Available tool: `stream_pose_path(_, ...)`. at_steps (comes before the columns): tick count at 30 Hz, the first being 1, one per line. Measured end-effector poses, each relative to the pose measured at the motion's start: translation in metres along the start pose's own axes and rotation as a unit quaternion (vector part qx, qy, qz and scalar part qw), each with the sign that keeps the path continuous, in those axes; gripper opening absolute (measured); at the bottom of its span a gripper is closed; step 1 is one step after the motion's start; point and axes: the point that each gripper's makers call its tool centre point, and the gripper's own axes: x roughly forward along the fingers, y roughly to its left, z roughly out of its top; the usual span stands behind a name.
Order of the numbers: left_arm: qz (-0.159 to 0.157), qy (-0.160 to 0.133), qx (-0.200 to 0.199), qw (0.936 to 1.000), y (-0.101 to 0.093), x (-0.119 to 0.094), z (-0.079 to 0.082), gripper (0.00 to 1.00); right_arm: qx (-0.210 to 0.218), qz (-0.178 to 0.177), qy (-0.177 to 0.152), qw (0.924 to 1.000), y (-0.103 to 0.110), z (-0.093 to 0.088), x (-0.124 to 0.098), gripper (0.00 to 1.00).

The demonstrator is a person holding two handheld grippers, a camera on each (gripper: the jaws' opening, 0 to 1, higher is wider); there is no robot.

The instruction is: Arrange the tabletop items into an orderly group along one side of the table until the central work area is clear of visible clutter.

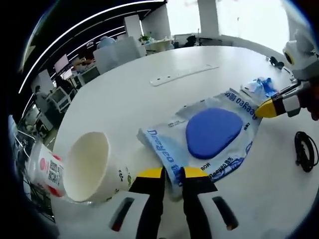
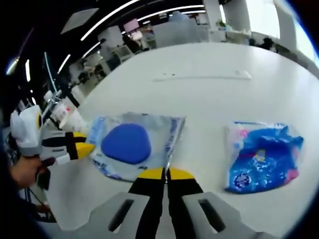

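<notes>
Though gripped, two pouches (image 2: pixel 128 145) (one cup (image 1: pixel 92 167))

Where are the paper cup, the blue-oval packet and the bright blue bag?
paper cup (image 1: pixel 88 167), left gripper view, inner wall.
blue-oval packet (image 1: pixel 213 130), left gripper view, blue oval.
bright blue bag (image 2: pixel 261 157), right gripper view, printed front.

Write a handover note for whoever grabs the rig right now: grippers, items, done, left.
Left gripper: shut on one edge of the flat pouch with the blue oval.
Right gripper: shut on the opposite edge of that pouch; the pouch lies on the white table, spread between the two.
Paper cup: on its side beside the left gripper, with a small labelled bottle next to it.
Blue snack bag: flat, apart from the pouch.
Black cable: near the table edge.
Done: nothing grouped yet.
Left: move pouch, bag, cup and bottle to one side.
</notes>
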Motion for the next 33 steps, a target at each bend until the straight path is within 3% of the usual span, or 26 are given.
stream_pose_path(14,0.017,-0.019,0.038,0.999,-0.003,-0.008,0.011,0.3,-0.058,0.007,-0.033,0.9977,0.001,0.011,-0.01,0.1)
stream_pose_path(22,0.016,-0.024,0.044,0.9986,-0.012,-0.018,0.009,0.31,-0.044,0.0,-0.008,0.999,-0.005,-0.004,-0.01,0.02)
stream_pose_path(33,0.018,-0.02,0.027,0.9993,-0.014,-0.031,-0.008,0.32,-0.018,0.003,-0.012,0.9998,0.0,-0.003,-0.008,0.0)
